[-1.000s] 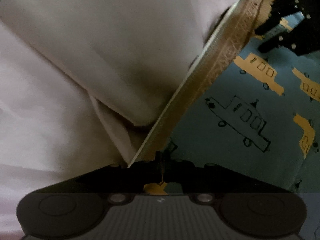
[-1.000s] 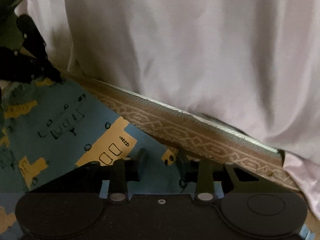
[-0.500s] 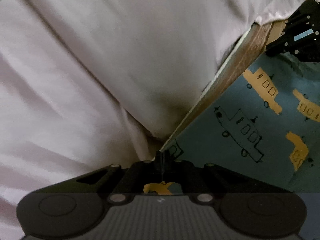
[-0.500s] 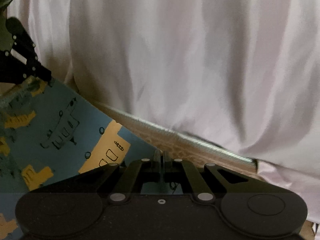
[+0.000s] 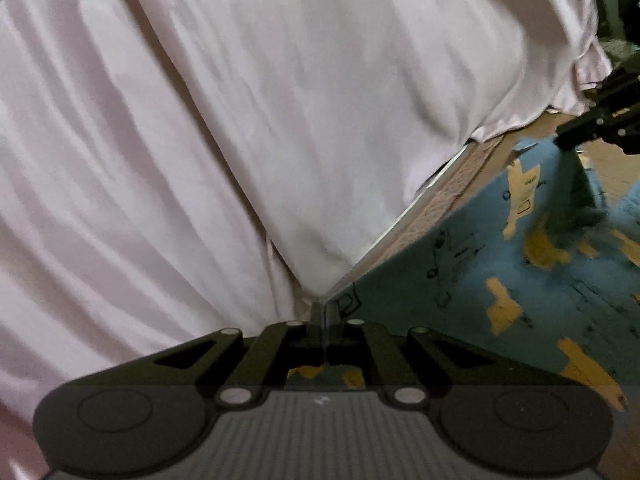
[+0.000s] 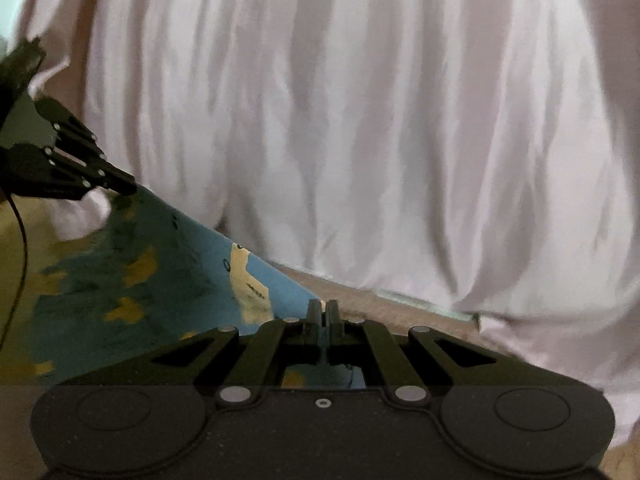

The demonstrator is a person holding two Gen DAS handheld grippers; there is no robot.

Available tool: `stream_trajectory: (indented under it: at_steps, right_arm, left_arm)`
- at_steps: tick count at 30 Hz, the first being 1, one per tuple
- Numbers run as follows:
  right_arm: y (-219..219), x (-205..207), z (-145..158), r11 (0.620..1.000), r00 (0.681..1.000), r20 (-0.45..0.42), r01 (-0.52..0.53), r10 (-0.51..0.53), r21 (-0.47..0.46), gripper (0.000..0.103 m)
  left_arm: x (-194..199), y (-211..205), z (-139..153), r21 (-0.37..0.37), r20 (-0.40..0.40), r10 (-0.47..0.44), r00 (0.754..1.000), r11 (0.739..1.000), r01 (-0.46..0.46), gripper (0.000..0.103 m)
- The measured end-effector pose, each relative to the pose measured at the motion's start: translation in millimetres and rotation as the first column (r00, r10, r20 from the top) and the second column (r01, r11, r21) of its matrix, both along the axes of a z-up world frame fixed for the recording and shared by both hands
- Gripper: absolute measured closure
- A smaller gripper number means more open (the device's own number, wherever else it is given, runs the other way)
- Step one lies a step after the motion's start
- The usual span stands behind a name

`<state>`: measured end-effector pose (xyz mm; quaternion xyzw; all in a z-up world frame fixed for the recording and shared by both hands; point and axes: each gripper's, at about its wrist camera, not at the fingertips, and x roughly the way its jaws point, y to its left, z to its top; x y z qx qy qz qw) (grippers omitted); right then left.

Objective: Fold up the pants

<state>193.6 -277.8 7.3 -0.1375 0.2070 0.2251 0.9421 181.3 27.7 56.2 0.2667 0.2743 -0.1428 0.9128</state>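
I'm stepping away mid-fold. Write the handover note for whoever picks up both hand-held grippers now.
Left hand-held gripper: shut on the pants at one top corner.
Right hand-held gripper: shut on the pants at the other corner.
The pants, blue with yellow cars, hang stretched between both, lifted in front of the white sheet.
Done: both corners gripped and raised.
Left: lay flat and make the fold; no fold visible yet.

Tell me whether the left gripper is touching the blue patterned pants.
Touching. In the left wrist view the left gripper has its jaws closed on the edge of the blue pants; the right wrist view shows it pinching a corner too.
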Motion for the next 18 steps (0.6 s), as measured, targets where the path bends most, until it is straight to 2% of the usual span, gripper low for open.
stream_trajectory:
  at_steps: [5,8,11,14,16,18]
  right_arm:
    - [8,-53,-26,1.0,1.0,-0.031,-0.001,0.002,0.007,0.103]
    - [14,-74,-46,1.0,0.996,-0.09,0.0,0.002,0.022,0.103]
    - [17,-86,-61,1.0,0.99,-0.14,0.01,-0.006,0.028,0.103]
    - [19,-89,-72,1.0,0.986,-0.168,0.017,-0.014,0.021,0.103]
    - [17,-89,-74,1.0,0.985,-0.173,0.011,-0.008,0.013,0.103]
    - [16,-89,-74,1.0,0.984,-0.178,0.009,-0.008,0.006,0.103]
  left_arm:
    - [-47,12,-29,-0.074,-0.012,0.001,1.0,0.997,-0.002,0.103]
    - [-79,12,-50,-0.045,0.005,-0.009,1.0,0.999,0.01,0.103]
    - [-99,5,-72,-0.043,0.031,0.045,0.998,0.998,-0.044,0.103]
    - [-113,10,-89,-0.142,0.02,0.158,0.987,0.978,-0.154,0.103]
    - [-114,7,-94,-0.124,0.008,0.148,0.989,0.981,-0.146,0.103]
    - [-117,3,-94,-0.081,0.042,0.119,0.992,0.99,-0.115,0.103]
